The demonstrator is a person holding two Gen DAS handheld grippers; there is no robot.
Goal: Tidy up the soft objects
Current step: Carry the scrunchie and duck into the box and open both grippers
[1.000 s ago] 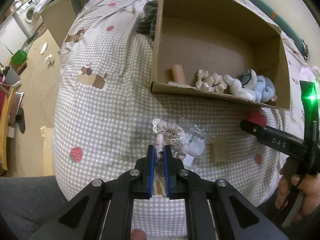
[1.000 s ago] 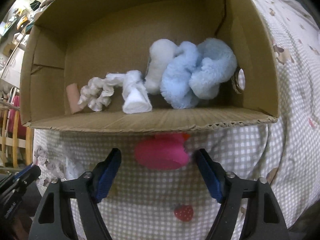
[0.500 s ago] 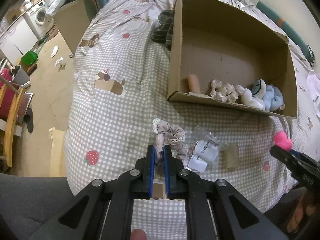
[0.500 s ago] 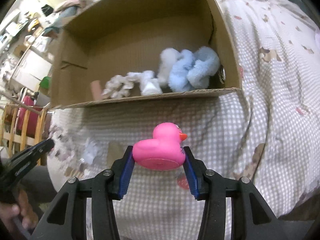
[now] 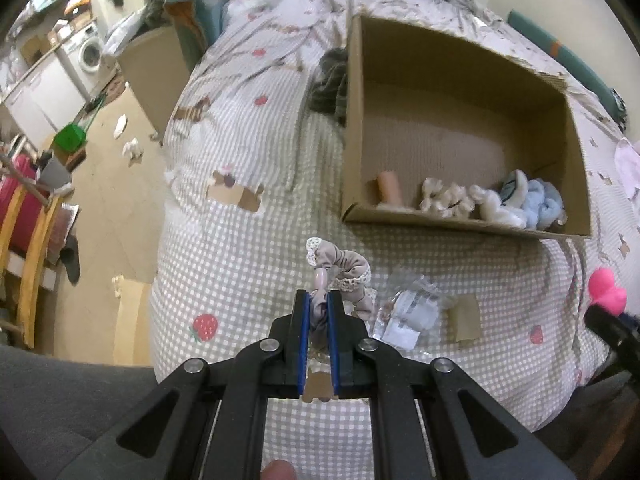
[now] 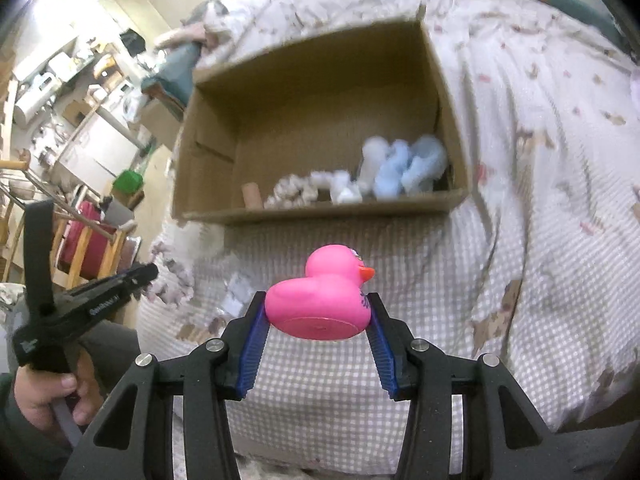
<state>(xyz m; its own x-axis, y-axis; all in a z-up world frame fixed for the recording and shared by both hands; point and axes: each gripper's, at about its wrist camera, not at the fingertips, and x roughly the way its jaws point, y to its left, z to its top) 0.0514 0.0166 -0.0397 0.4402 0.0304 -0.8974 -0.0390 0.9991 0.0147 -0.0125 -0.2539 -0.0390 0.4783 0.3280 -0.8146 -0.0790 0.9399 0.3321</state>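
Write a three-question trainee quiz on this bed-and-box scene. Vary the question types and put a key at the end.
1. True or false: the right gripper is shut on the pink rubber duck.
2. What does the left gripper hold? A) blue fluffy toy B) lace-trimmed scrunchie C) plastic packet
3. Fill in: the blue fluffy toy lies inside the ____.

Key: 1 true; 2 B, the lace-trimmed scrunchie; 3 cardboard box.

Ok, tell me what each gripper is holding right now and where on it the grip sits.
The left gripper pinches the beige lace-trimmed scrunchie at its near loop; the right gripper clamps the pink rubber duck across the sides of its body, near the base.
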